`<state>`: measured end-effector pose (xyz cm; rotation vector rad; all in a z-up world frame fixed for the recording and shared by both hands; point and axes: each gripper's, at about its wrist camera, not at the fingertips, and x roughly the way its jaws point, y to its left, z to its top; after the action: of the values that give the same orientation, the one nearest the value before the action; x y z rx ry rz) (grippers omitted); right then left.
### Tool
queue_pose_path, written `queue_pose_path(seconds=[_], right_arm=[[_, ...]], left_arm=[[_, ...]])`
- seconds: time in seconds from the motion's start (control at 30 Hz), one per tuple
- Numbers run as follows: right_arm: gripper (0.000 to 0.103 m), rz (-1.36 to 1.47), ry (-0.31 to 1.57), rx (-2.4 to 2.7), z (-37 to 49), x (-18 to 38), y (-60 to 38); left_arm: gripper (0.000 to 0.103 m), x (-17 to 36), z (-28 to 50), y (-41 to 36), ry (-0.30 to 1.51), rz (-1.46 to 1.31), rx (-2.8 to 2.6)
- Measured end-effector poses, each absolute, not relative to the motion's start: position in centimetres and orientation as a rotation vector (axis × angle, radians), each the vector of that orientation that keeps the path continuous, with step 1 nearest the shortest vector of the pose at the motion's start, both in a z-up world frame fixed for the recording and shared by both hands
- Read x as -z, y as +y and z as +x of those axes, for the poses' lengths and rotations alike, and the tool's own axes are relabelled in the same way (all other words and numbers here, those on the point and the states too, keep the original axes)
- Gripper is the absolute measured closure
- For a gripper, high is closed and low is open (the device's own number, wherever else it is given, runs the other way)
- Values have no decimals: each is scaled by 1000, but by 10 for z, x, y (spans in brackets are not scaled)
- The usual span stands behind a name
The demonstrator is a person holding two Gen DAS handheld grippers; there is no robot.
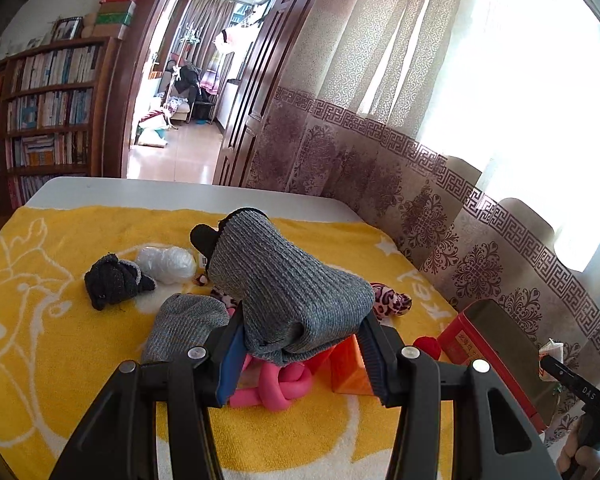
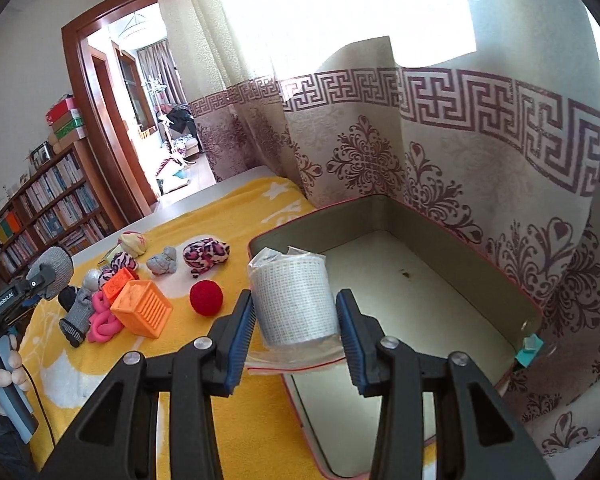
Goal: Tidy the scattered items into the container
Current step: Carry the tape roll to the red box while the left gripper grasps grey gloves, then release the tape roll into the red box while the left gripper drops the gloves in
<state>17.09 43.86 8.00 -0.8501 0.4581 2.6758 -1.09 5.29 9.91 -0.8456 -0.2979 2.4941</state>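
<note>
In the left wrist view my left gripper [image 1: 300,356] is shut on a grey knitted sock [image 1: 284,292], lifted above the yellow towel [image 1: 60,340]. Under it lie a pink knot toy [image 1: 280,384] and an orange cube [image 1: 348,368]. In the right wrist view my right gripper [image 2: 296,344] is shut on a roll of white mesh tape [image 2: 296,300] in a clear bag. It hangs over the near left corner of the open tin container [image 2: 340,228], whose floor is bare. The left gripper [image 2: 40,276] with its sock shows at the far left.
Scattered on the towel are a red ball [image 2: 206,298], orange cubes [image 2: 144,312], a leopard plush [image 2: 206,254], a grey bundle [image 2: 164,260], a second grey sock [image 2: 78,312], a dark sock bundle [image 1: 114,280] and a white bag [image 1: 166,264]. A curtain [image 2: 460,160] hangs right behind the container.
</note>
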Motion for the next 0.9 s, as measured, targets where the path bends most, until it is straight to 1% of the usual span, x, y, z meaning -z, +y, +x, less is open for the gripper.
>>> queue_pose_path(seconds=[0.33, 0.6, 0.83, 0.9], right_arm=[[53, -830, 362, -2604, 173, -67, 444], [45, -670, 358, -2500, 190, -75, 460], [34, -524, 357, -2434, 208, -86, 473], [33, -500, 371, -2427, 211, -88, 476]], left_arm=[[50, -108, 6, 110, -206, -844, -2380], [50, -124, 15, 187, -98, -820, -2234], [50, -130, 25, 271, -13, -799, -2073], [50, -130, 28, 293, 5, -793, -2028]])
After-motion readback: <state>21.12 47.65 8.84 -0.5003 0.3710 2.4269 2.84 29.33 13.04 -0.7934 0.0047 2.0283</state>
